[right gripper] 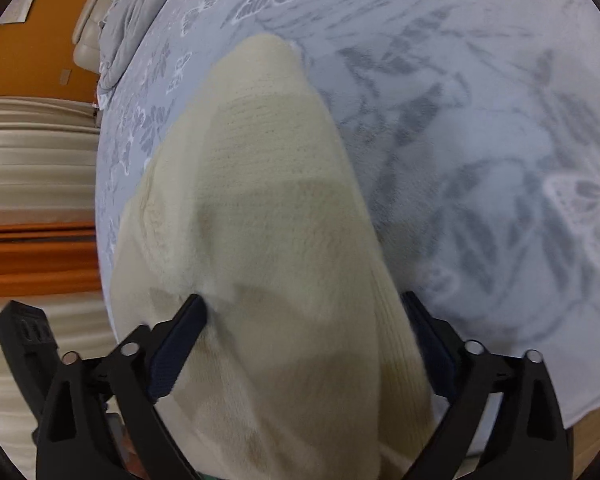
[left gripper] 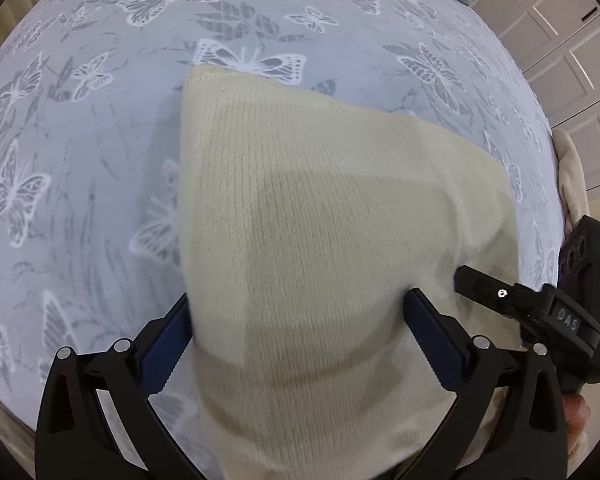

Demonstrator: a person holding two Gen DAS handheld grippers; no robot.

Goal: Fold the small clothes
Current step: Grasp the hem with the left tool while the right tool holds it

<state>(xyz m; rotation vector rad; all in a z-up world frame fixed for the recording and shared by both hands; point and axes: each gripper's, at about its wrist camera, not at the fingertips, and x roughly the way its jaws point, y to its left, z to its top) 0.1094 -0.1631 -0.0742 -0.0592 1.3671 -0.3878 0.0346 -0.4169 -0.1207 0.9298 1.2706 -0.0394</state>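
A cream knitted garment [left gripper: 332, 216] lies spread across a bed covered in a pale blue sheet [left gripper: 100, 160] printed with white and grey butterflies, seen here from the cameras on two hand-held grippers. In the left wrist view, the left gripper [left gripper: 298, 328] stands with its jaws wide apart, the knit filling the whole gap between the two blue-padded fingers [left gripper: 168, 344] and running on beneath the tool toward the camera — whether the pads actually press the cloth cannot be told. The far corner of the garment points up the bed, its edge just below a large white butterfly.

At the right edge of that view the right gripper [left gripper: 540, 308] reaches in over the near right corner of the knit, close beside the left one; a small green light glows on its body. From its own camera, the right gripper [right gripper: 304, 332] also shows its jaws spread wide, with the cream knit passing between them and tapering away up the sheet. Its left finger [right gripper: 180, 344] meets a raised fold of the fabric; the right finger sits along the garment's ribbed edge.

Beyond the bed, white panelled doors [left gripper: 560, 40] show in one view, an orange wall [right gripper: 32, 52] and crumpled grey bedding [right gripper: 136, 12] in the other.
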